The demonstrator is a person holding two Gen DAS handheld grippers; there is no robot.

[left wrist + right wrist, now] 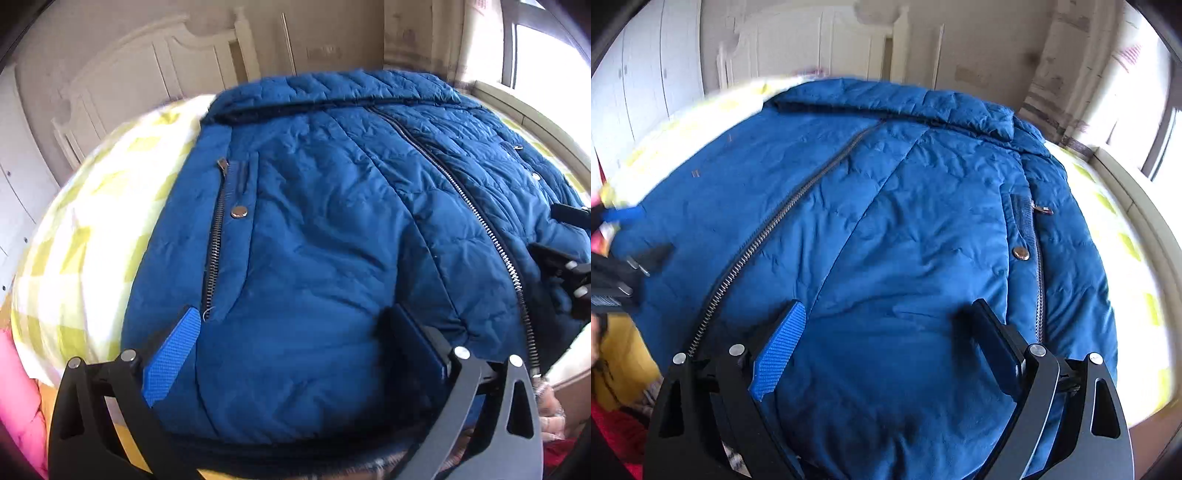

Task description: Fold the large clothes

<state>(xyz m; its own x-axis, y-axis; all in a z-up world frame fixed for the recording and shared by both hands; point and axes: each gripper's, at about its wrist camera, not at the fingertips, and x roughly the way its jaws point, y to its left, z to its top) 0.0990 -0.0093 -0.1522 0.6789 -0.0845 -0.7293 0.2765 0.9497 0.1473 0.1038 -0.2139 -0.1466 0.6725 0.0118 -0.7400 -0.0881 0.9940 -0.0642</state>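
Left gripper, jaws spread wide and pinching nothing, is seen over the near hem of a blue jacket laid front-up on the bed. Long axis runs away from the tool, collar toward the headboard; the front zipper lies to the right of this gripper.

Right gripper, also spread and unloaded, is seen over the same hem, with the zipper to its left and a pocket snap to its right. Each gripper is judged nearer its own half, so the hem could be taken by both.
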